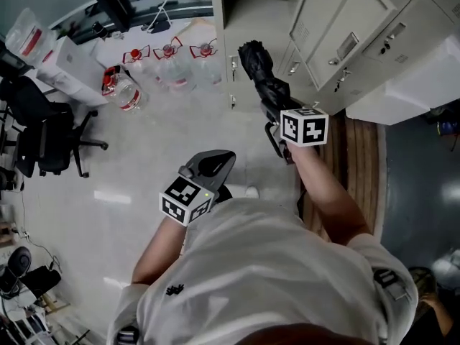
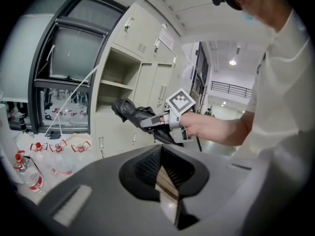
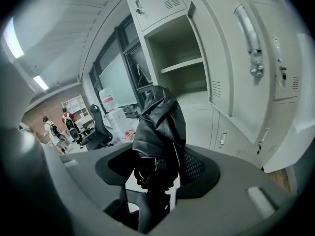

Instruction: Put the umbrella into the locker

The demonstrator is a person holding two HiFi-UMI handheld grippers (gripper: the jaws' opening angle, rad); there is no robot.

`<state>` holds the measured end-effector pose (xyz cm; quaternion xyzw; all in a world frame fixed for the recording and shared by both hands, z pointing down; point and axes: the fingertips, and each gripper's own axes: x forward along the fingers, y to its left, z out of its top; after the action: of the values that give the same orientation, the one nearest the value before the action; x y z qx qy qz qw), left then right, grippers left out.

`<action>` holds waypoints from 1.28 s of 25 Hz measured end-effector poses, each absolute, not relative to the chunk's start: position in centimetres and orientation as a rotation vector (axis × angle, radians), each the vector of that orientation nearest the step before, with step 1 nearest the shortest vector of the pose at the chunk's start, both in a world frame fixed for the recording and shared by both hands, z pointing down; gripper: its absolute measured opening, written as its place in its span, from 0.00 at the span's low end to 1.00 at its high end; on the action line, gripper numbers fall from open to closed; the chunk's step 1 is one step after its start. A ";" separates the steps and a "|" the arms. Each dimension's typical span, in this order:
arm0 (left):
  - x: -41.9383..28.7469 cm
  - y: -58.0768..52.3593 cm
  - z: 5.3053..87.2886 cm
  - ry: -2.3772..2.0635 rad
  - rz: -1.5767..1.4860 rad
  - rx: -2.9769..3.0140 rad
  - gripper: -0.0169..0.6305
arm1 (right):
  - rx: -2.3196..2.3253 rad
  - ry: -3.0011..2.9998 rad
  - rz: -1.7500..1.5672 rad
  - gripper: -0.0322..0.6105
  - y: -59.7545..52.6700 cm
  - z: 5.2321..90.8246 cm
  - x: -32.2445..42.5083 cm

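A black folded umbrella [image 1: 257,69] sticks forward out of my right gripper [image 1: 277,124], which is shut on its handle end. In the right gripper view the umbrella [image 3: 158,119] rises from my right gripper [image 3: 155,170] in front of an open locker compartment [image 3: 183,77] with one shelf. From the left gripper view, the umbrella [image 2: 129,111] and right gripper [image 2: 165,131] are held just short of that open locker [image 2: 117,90]. My left gripper [image 1: 215,161] hangs lower and to the left, shut, nothing in it [image 2: 161,154].
Grey locker doors [image 1: 345,34] with handles fill the upper right. Several water bottles [image 1: 169,63] stand on the floor left of the lockers. A black office chair [image 1: 43,131] and white boxes [image 1: 65,60] are at far left. Wooden boards [image 1: 359,157] lie at the lockers' foot.
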<state>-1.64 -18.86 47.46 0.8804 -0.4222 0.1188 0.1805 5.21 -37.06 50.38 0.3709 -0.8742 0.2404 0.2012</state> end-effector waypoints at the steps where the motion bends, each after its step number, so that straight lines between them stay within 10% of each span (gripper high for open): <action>1: -2.6 -19.9 47.5 -1.192 0.326 2.485 0.11 | 1.049 -2.439 0.672 0.42 -38.5 50.3 4.4; 32: -21.5 -41.1 47.6 -0.930 0.456 2.629 0.11 | 1.408 -2.048 0.486 0.42 -74.6 52.9 -5.7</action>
<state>-21.48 -41.06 47.60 0.9188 -0.3249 0.1594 0.1573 -5.65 -74.60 52.93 0.5306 -0.7714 0.1829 0.3000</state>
